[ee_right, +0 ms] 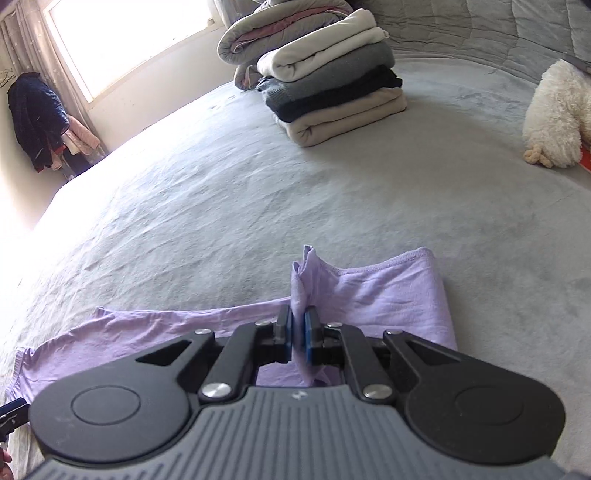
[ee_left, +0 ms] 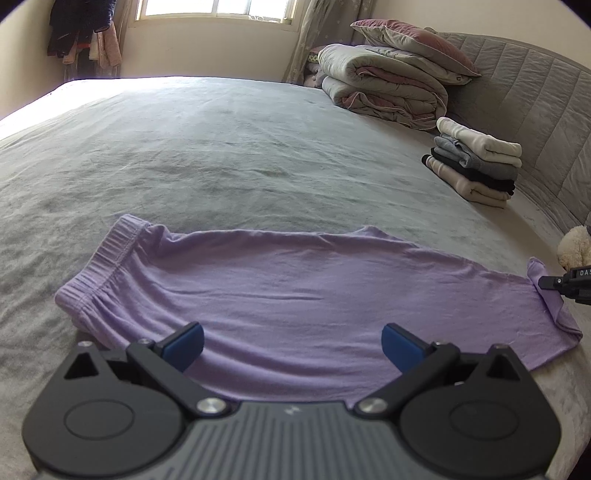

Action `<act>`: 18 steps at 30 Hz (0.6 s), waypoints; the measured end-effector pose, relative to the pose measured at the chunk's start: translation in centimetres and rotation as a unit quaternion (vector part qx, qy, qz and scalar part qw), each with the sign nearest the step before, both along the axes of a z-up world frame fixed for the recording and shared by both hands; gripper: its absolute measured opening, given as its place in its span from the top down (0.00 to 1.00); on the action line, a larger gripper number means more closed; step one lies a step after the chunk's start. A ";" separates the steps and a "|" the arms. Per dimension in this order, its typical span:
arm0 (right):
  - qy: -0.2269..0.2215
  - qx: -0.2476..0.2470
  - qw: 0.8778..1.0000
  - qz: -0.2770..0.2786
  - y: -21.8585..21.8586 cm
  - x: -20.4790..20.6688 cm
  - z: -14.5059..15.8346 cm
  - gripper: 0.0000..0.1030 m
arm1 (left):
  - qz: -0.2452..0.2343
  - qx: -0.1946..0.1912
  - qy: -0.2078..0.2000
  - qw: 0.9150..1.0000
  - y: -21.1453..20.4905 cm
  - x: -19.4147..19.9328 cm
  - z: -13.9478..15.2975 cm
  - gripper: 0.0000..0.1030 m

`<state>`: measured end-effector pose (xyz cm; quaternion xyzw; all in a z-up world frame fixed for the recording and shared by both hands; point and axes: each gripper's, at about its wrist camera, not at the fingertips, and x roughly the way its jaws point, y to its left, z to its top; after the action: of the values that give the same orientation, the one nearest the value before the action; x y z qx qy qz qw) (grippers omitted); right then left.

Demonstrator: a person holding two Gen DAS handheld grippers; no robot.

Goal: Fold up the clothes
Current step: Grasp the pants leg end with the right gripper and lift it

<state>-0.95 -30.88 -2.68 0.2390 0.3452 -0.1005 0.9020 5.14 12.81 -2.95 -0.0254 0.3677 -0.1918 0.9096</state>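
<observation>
Lilac pants (ee_left: 295, 284) lie folded lengthwise on the grey bed, the elastic waistband (ee_left: 107, 258) at the left and the leg cuffs at the right. My left gripper (ee_left: 291, 345) is open, its blue pads just above the near edge of the pants, holding nothing. My right gripper (ee_right: 297, 334) is shut on the cuff end of the pants (ee_right: 376, 295), with a pinched fold of fabric sticking up between the pads. The right gripper's tip also shows in the left wrist view (ee_left: 546, 283) at the cuff.
A stack of folded clothes (ee_left: 476, 162) sits at the right by the padded headboard (ee_left: 535, 110), with rolled quilts and a pillow (ee_left: 388, 81) behind. A white plush toy (ee_right: 557, 114) lies at the far right. Clothes hang by the window (ee_left: 85, 33).
</observation>
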 end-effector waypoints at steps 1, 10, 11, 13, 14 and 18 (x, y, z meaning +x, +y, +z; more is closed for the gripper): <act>-0.002 0.006 1.000 0.010 0.8 0.4 0.1 0.92 | 0.002 -0.002 0.001 1.000 0.2 0.0 0.0 0.01; -0.014 0.050 0.995 0.087 7.1 3.9 1.2 0.92 | 0.028 -0.041 0.026 0.998 2.2 0.4 -0.2 0.01; -0.015 0.055 0.994 0.094 7.7 4.3 1.3 0.92 | 0.032 -0.044 0.028 0.998 2.4 0.4 -0.2 0.01; -0.015 0.064 0.992 0.108 9.2 5.1 1.4 0.92 | 0.036 -0.047 0.030 0.998 2.7 0.4 -0.1 0.01; -0.015 0.068 0.991 0.115 9.9 5.6 1.4 0.92 | 0.039 -0.048 0.031 0.998 2.9 0.4 -0.1 0.01; -0.014 0.086 0.986 0.140 12.8 7.2 1.2 0.92 | 0.044 -0.044 0.027 0.998 3.7 0.0 0.1 0.01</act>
<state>6.26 -18.06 -1.45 0.2665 0.3704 0.0606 0.8878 5.10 16.55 -2.81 -0.0871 0.3814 -0.1668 0.9050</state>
